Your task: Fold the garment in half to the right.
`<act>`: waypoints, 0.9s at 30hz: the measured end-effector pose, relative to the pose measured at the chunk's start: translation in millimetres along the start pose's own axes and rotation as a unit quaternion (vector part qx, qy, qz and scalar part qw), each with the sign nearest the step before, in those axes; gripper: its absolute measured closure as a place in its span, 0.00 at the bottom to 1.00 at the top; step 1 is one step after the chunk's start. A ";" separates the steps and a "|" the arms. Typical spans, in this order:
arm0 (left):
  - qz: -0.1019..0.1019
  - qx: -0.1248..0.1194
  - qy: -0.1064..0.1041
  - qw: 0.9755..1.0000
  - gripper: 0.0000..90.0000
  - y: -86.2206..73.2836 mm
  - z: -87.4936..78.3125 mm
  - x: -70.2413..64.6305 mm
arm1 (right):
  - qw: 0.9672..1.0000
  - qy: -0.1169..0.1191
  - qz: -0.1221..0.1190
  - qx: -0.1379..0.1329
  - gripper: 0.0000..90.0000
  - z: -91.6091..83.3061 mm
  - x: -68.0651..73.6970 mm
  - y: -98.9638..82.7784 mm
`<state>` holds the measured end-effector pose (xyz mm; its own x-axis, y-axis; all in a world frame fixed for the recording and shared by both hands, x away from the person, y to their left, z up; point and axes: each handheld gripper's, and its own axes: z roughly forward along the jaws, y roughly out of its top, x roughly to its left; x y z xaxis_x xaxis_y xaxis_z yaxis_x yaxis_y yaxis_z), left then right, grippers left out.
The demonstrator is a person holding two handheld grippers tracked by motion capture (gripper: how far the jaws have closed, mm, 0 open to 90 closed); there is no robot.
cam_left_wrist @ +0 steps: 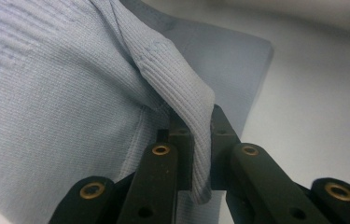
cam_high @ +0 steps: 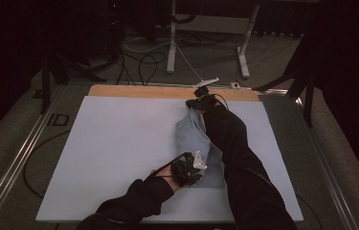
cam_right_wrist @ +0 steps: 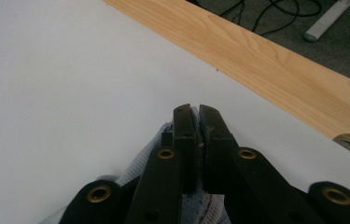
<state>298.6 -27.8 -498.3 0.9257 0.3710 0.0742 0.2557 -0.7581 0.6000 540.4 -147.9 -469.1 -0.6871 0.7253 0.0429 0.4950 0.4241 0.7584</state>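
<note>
High view: pale blue ribbed cloth [cam_high: 194, 143], folded on the white mat [cam_high: 110, 143]; left gripper [cam_high: 186, 168] and right gripper [cam_high: 201, 101] each pinch an edge.

Both my grippers clamped.
My right gripper [cam_high: 197, 101] reaches far beyond my left gripper [cam_high: 186, 168], jaws pinched together.

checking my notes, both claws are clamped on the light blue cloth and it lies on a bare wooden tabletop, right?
Not quite: the light blue cloth lies on a white sheet that covers the table, with wood showing at the far edge, as the high view shows. Both the left claw and right claw are clamped on it.
</note>
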 end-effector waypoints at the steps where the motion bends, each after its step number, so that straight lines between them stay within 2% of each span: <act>1: -0.004 0.000 0.001 1.000 0.95 2.1 2.8 0.1 | 1.000 0.002 -0.001 0.000 0.97 1.6 -0.5 -0.7; 3: -0.002 0.000 0.001 1.000 0.95 6.1 6.3 0.3 | 1.000 0.000 -0.008 0.004 0.96 5.5 -2.4 -2.5; 6: -0.002 0.004 0.001 1.000 0.95 8.6 9.8 0.9 | 1.000 0.000 -0.004 0.001 0.96 8.5 -5.1 -5.3; 10: -0.012 0.003 -0.003 1.000 0.95 7.4 13.2 3.2 | 1.000 -0.006 -0.007 0.006 0.95 11.3 -7.2 -8.3; 14: -0.010 0.004 -0.003 1.000 0.95 8.5 15.3 2.5 | 1.000 -0.011 0.006 0.011 0.76 9.3 -13.0 -13.3; 15: -0.010 0.004 -0.003 1.000 0.95 8.9 15.6 2.3 | 1.000 -0.011 0.006 0.011 0.76 9.3 -13.0 -13.3; 17: -0.006 0.006 -0.004 1.000 0.95 10.5 16.4 1.2 | 0.999 -0.021 0.020 0.014 0.59 4.4 -16.3 -14.1; 18: -0.006 0.006 -0.004 1.000 0.95 10.5 16.4 1.2 | 0.999 -0.021 0.020 0.014 0.59 4.4 -16.3 -14.1; 19: -0.006 0.007 -0.004 1.000 0.95 11.1 16.7 1.0 | 0.999 -0.026 0.025 0.016 0.50 -0.7 -18.2 -14.1; 22: -0.008 0.009 -0.005 1.000 0.95 11.2 17.4 0.5 | 0.998 -0.037 0.040 0.015 0.39 -10.3 -23.1 -15.2; 23: -0.008 0.009 -0.005 1.000 0.95 11.5 17.5 0.3 | 0.998 -0.037 0.040 0.015 0.39 -10.3 -23.1 -15.2; 24: -0.007 0.010 -0.005 1.000 0.95 11.8 17.8 0.2 | 0.998 -0.034 0.047 0.006 0.29 -18.8 -26.8 -16.6; 26: -0.009 0.009 -0.005 1.000 0.95 12.4 18.0 0.2 | 0.998 -0.033 0.051 0.003 0.26 -23.3 -28.1 -17.4; 27: -0.005 0.010 -0.004 1.000 0.95 13.7 18.4 -0.9 | 0.998 -0.011 0.056 -0.005 0.15 -31.5 -31.5 -20.1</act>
<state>306.5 -48.3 -504.8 0.9250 0.3750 0.0615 0.2714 -0.7652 0.5838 535.4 -196.3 -465.2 -0.6160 0.7794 0.1145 0.5631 0.3340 0.7559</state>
